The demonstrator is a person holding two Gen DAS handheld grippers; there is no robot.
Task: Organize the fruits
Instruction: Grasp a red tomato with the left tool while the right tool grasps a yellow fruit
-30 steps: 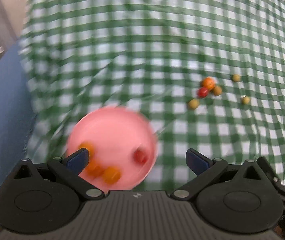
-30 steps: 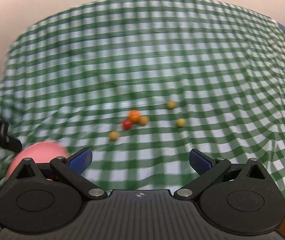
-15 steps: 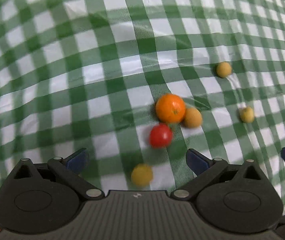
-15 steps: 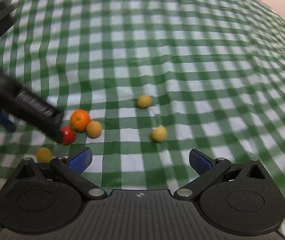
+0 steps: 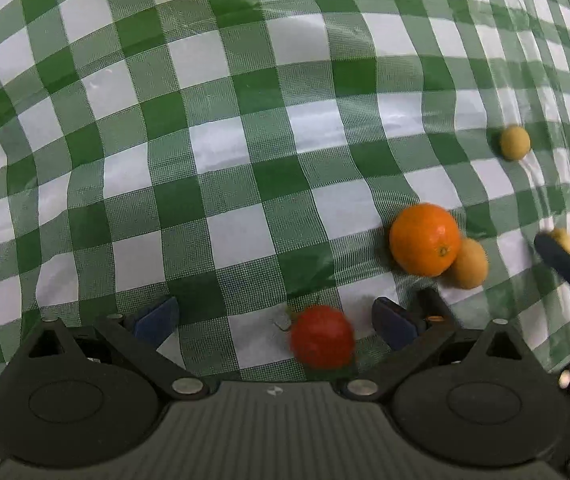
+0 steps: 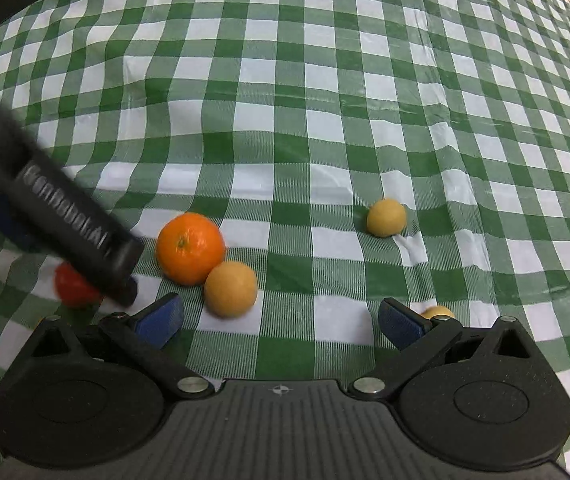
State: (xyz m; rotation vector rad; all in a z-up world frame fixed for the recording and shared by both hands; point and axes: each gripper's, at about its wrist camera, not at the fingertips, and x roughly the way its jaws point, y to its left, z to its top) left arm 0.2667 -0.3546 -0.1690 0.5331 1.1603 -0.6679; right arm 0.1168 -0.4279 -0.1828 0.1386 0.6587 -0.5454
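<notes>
Dropped lower over the green-and-white checked tablecloth (image 5: 245, 152) since half a second before, so that the small round red tomato-like fruit (image 5: 322, 342) sat between the spread blue-tipped fingers of the left tongs (image 5: 275, 318), nearer the right finger. Hovered likewise with the right tongs (image 6: 281, 318) spread wide, the smooth yellow-orange fruit (image 6: 231, 289) just ahead of their left finger and touching the large dimpled orange (image 6: 190, 247). Judged best: centred the red fruit between the left fingers, then closed slowly and gently, lest the round fruit roll away.
</notes>
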